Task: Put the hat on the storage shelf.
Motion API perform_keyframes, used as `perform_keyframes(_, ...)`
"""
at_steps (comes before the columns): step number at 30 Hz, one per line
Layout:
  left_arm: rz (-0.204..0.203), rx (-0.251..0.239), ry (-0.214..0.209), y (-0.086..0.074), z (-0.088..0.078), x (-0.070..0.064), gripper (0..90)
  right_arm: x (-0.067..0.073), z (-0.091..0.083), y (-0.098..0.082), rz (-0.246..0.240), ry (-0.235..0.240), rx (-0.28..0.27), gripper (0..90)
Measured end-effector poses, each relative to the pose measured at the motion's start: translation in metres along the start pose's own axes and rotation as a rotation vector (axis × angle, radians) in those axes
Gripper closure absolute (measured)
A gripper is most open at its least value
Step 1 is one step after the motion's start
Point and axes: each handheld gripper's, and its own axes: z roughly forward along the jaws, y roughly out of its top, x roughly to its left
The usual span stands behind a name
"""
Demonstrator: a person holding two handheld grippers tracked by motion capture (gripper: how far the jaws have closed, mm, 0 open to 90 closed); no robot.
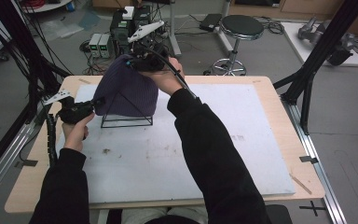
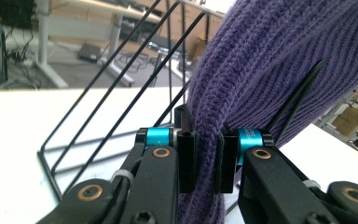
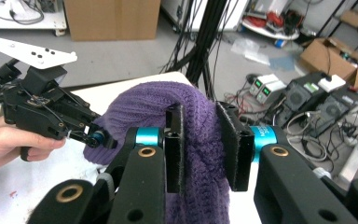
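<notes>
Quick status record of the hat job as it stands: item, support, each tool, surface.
item: purple knit hat, draped over the stand
support: black wire stand, upright on the mat
left tool: shut on the hat's lower edge
right tool: shut on the hat's top
surface: white mat on a wooden table

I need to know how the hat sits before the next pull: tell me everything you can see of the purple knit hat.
The purple knit hat is a ribbed, soft-looking beanie draped over a black wire stand at the far left of the white table top, its crown bulging up and back. The left gripper is shut on a fold of its lower edge; the right gripper pinches the knit near the top. A black cable tie lies across the fabric.
</notes>
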Motion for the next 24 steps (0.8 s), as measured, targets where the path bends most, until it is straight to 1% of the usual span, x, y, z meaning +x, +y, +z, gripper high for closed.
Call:
perform_keyframes(4, -0.033, 0.014, 0.023, -0.008, -0.003, 0.006, 82.7, 0.002, 0.011, -0.006, 0.005, 0.016, 0.025, 73.2)
perform_keyframes(5, -0.037, 0.02, 0.026, -0.009, -0.004, 0.007, 82.7, 0.003, 0.014, -0.007, 0.016, 0.02, 0.038, 73.1)
perform_keyframes(9, -0.053, 0.056, 0.033, -0.014, -0.004, 0.011, 82.6, 0.005, 0.022, -0.009, 0.009, 0.027, 0.057, 72.7)
perform_keyframes(11, -0.066, 0.07, 0.036, -0.016, -0.002, 0.012, 82.5, 0.008, 0.026, -0.009, 0.009, 0.032, 0.061, 72.4)
perform_keyframes(14, -0.072, 0.086, 0.031, -0.017, -0.002, 0.014, 82.3, 0.01, 0.03, -0.011, 0.008, 0.033, 0.062, 72.2)
perform_keyframes(17, -0.08, 0.094, 0.037, -0.017, -0.004, 0.016, 82.0, 0.01, 0.033, -0.014, 0.02, 0.036, 0.059, 71.1)
perform_keyframes(18, -0.077, 0.094, 0.037, -0.017, -0.005, 0.016, 81.7, 0.009, 0.033, -0.015, 0.024, 0.036, 0.057, 69.8)
perform_keyframes(19, -0.077, 0.091, 0.037, -0.016, -0.005, 0.016, 81.2, 0.008, 0.033, -0.017, 0.03, 0.04, 0.051, 64.9)
perform_keyframes(20, -0.075, 0.091, 0.042, -0.016, -0.006, 0.015, 80.4, 0.008, 0.034, -0.018, 0.042, 0.042, 0.045, 56.0)
perform_keyframes(21, -0.077, 0.088, 0.043, -0.015, -0.007, 0.015, 78.2, 0.006, 0.034, -0.019, 0.064, 0.032, 0.039, 48.4)
perform_keyframes(22, -0.083, 0.079, 0.044, -0.015, -0.007, 0.015, 74.5, 0.004, 0.033, -0.02, 0.081, 0.029, 0.035, 43.3)
perform_keyframes(24, -0.086, 0.062, 0.036, -0.014, -0.009, 0.015, 66.9, 0.002, 0.031, -0.023, 0.106, 0.028, 0.026, 35.8)
